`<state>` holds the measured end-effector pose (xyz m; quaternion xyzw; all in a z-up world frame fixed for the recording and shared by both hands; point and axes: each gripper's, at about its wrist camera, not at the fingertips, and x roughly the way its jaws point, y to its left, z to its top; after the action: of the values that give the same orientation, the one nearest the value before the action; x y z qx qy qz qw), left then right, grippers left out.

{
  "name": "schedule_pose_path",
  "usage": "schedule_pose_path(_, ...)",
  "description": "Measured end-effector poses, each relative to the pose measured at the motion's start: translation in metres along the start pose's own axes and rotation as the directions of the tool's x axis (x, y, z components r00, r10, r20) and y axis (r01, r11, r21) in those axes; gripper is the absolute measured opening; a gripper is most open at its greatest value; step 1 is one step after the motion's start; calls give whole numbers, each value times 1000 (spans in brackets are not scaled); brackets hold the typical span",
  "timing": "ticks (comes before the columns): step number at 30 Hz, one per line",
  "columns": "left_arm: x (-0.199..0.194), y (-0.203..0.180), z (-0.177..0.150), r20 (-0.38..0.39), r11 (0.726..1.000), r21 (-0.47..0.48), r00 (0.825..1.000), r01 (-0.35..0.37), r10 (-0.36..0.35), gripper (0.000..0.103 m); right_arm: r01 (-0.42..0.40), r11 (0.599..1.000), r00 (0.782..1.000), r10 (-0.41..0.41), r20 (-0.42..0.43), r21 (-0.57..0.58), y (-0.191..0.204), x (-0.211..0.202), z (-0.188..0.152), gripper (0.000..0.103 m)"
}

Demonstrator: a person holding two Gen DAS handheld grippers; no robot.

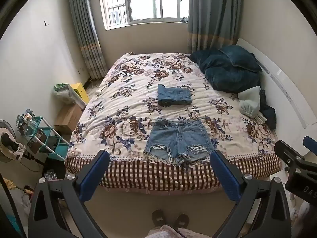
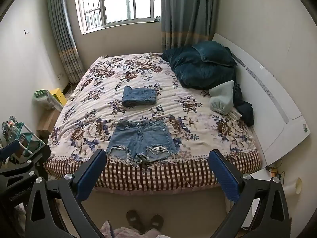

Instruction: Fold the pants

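At the near edge of the bed, the denim shorts lie flat toward 12 o'clock, waistband farthest, between both wide-open, empty grippers: left gripper, right gripper

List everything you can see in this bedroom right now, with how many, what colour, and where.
denim shorts: one, light blue, flat at near bed edge
folded jeans: one, blue, mid-bed
bedspread: one, floral white-brown, covering bed
pillows: pile, dark teal, by headboard
headboard: one, white, right side
fleece garment: one, pale green, beside pillows
curtains: two, grey-blue, flanking window
window: one, far wall
rack: one, teal, left floor
cardboard box: one, brown, left floor
slippers: pair, dark, floor
left gripper: open, empty
right gripper: open, empty
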<state>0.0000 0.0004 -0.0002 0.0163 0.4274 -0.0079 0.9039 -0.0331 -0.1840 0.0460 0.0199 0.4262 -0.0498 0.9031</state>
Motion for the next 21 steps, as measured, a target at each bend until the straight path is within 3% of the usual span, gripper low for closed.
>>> schedule_pose_path(21, -7, 0, 29, 21, 999, 1, 999, -45, 45, 103, 9, 1000, 1000, -9, -3, -7, -1, -3, 6, 103)
